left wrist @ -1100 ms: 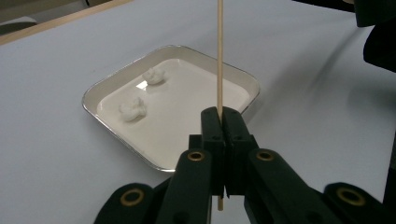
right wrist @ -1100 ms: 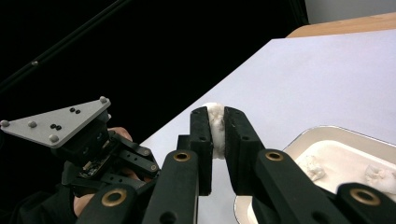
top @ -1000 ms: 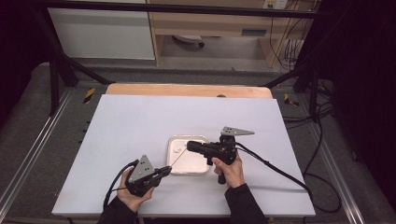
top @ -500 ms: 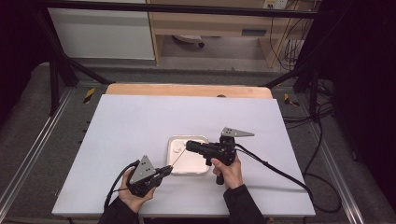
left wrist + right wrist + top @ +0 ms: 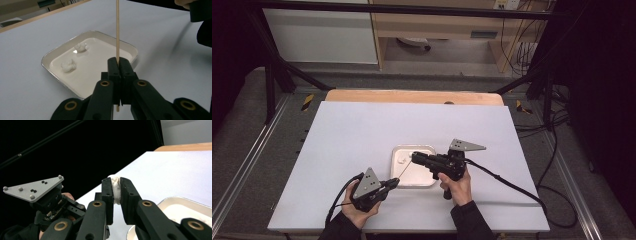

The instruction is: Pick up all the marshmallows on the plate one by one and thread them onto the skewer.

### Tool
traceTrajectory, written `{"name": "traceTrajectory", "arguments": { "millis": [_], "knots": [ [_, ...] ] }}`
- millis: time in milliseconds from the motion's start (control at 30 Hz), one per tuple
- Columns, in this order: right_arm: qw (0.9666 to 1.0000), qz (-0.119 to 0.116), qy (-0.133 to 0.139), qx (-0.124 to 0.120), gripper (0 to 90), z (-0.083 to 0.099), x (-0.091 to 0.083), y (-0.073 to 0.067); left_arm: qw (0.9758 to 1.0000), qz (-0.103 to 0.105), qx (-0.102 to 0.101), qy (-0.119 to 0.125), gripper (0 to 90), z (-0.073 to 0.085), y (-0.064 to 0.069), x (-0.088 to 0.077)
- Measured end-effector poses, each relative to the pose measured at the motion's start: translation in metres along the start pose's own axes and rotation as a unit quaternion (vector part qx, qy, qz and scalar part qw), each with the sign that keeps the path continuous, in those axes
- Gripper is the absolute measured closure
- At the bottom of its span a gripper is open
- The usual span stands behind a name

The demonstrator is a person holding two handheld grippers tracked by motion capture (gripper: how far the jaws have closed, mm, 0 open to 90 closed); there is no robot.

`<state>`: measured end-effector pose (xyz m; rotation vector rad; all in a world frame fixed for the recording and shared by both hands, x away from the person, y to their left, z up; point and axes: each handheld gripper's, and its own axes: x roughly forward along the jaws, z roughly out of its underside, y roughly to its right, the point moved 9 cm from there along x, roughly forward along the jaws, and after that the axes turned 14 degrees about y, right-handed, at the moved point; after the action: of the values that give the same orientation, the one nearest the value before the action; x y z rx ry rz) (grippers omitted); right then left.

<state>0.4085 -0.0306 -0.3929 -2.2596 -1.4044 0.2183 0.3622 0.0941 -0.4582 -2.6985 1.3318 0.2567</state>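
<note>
Left gripper (image 5: 117, 62) clamps thin stiff skewer (image 5: 117, 30) near its butt over the tray (image 5: 50, 56), right gripper (image 5: 115, 181) pinches a soft, light white puff (image 5: 115, 185) w/ jaws tight — likely crushable, so squeeze gently, and grip skewer low.

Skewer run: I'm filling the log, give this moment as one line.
left gripper: shut on skewer | right gripper: shut on white piece | tray: two white pieces
</note>
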Motion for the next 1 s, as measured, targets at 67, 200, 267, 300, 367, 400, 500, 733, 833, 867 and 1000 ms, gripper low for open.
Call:
{"name": "traceTrajectory", "arguments": {
  "millis": [67,200,267,300,367,400,500,733,833,867,1000],
  "knots": [
    [0.9999,0.007,-0.007,-0.004,82.1,-0.002,-0.002,0.002,1.0,0.002,-0.003,0.006,89.4,-0.002,-0.001,-0.001],
    [0.9999,0.005,-0.008,0.009,81.9,-0.006,-0.002,0.003,0.9999,-0.001,0.005,0.013,89.3,-0.004,0.0,-0.003],
    [0.9999,0.004,-0.005,0.013,82.0,-0.005,-0.001,0.002,0.9999,-0.003,0.006,0.013,89.4,-0.004,0.0,-0.003],
    [0.9999,0.0,-0.002,0.016,82.1,-0.004,-0.001,0.001,0.9999,-0.005,0.008,0.014,89.4,-0.004,0.0,-0.003],
    [0.9996,-0.009,0.002,0.027,82.4,-0.003,0.0,-0.001,0.9998,-0.008,0.013,0.012,89.4,-0.003,-0.001,-0.003],
    [0.9995,-0.011,-0.001,0.029,82.6,-0.002,0.0,-0.002,0.9998,-0.009,0.014,0.011,89.4,-0.002,-0.001,-0.003],
    [0.9997,-0.013,-0.006,0.022,82.7,0.0,-0.001,-0.003,0.9998,-0.008,0.016,0.007,89.4,-0.001,0.0,-0.002],
    [0.9997,-0.018,-0.013,0.012,82.8,0.004,-0.002,-0.005,0.9998,-0.007,0.02,0.005,89.4,0.0,0.001,-0.001],
    [0.9997,-0.017,-0.014,0.01,82.9,0.005,-0.001,-0.005,0.9998,-0.004,0.018,0.005,89.4,-0.001,0.002,-0.001],
    [0.9997,-0.016,-0.016,0.011,82.9,0.006,-0.001,-0.005,0.9998,-0.003,0.016,0.011,89.4,-0.002,0.002,-0.001],
    [0.9961,-0.018,-0.087,-0.008,82.8,0.051,0.012,-0.01,0.9986,-0.024,0.042,0.023,89.4,-0.016,0.001,0.001]
  ]
}}
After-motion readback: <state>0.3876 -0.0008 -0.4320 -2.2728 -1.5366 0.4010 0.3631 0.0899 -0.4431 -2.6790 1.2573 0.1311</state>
